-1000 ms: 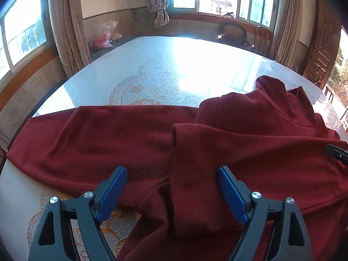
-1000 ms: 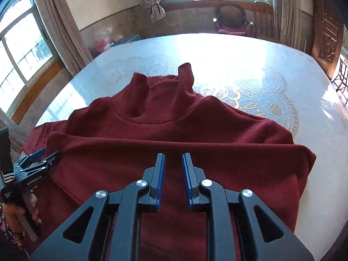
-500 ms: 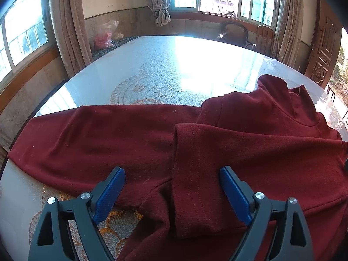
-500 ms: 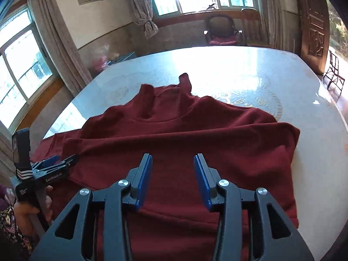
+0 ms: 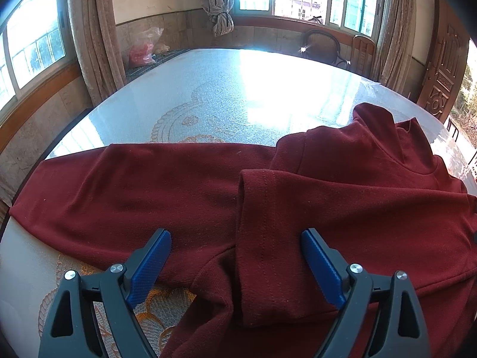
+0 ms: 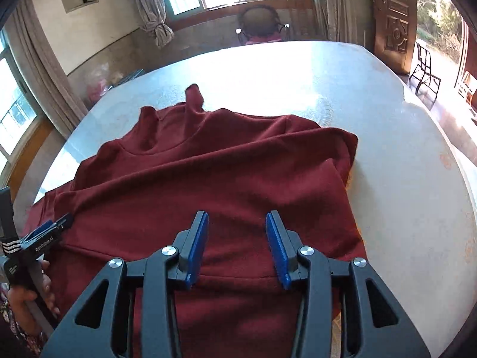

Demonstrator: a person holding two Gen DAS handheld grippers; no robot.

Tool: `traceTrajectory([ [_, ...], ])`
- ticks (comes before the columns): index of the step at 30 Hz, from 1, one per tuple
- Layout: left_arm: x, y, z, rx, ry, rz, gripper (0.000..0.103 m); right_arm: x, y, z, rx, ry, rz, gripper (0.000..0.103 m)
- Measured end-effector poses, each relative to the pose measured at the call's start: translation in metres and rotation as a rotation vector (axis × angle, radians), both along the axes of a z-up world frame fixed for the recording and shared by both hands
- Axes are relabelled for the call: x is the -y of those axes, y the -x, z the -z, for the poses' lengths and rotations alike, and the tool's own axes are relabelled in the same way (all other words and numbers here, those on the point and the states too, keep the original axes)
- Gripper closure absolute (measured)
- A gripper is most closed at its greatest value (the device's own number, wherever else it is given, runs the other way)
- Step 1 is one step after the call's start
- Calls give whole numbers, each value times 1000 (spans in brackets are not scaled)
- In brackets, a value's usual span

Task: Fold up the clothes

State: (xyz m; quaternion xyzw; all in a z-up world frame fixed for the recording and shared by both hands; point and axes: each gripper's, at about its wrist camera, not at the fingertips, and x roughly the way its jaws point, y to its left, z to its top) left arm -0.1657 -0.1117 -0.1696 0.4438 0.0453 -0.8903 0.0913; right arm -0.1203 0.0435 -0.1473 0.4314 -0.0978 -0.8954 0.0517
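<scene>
Sweater (image 5: 298, 197), your one dark red garment, lies spread on the pale patterned worktop (image 5: 208, 95), near its front edge, with the high collar (image 6: 190, 110) pointing to the far side. One sleeve (image 5: 134, 179) stretches flat out to the left, reaching the worktop's left edge; the other sleeve (image 5: 262, 238) is folded back across the body, its stitched cuff end lying between the pads of your left hand-held gripper (image 5: 235, 256). That gripper's jaws stand wide apart above the cloth and clamp nothing. Your right hand-held gripper (image 6: 237, 241) hangs over the right part of the sweater body, jaws parted with a clear gap and only flat cloth seen beyond them, nothing pinched. In the right wrist view you can see your left hand (image 6: 26, 295) at the far left edge, wrapped round the handle of the other gripper. Nothing lies on the worktop between the two grippers except the sweater itself. Around the room you have two chairs (image 5: 325, 47) beyond the far edge, a pink plastic bag (image 5: 143, 49) on a low ledge at the far left, knotted curtains (image 5: 219, 15) at the windows, a carved wooden door (image 6: 393, 21) at the right, and one more metal chair (image 6: 423, 71) outside it.
</scene>
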Motion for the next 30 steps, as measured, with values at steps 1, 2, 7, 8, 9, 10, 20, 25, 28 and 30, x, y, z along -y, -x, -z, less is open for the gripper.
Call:
traceTrajectory([
  [1,0,0,0,0,0,0,11,14,2,-2,-13,7,-43,59],
  [2,0,0,0,0,-1,0,11,29,5,-3,-17,11,-85,58],
  [7,2,0,-1,-1,-9,1,11,99,27,15,-1,23,-218,58],
  [8,2,0,-1,-2,-10,2,11,108,29,20,13,23,-227,58],
  [9,2,0,-1,-2,-12,2,11,115,29,24,13,13,-230,58],
  [10,2,1,0,-2,-14,3,11,121,28,28,3,-6,-229,58],
  [20,27,-8,-1,0,-10,66,11,160,23,32,-17,-212,-283,31],
  [25,56,-10,-8,-9,-20,99,12,163,22,28,-12,-222,-304,24],
  [28,55,-13,-28,-65,-8,100,27,161,21,26,-14,-208,-303,23],
  [30,49,-13,-42,-117,-9,107,27,153,16,16,-27,-155,-284,23],
])
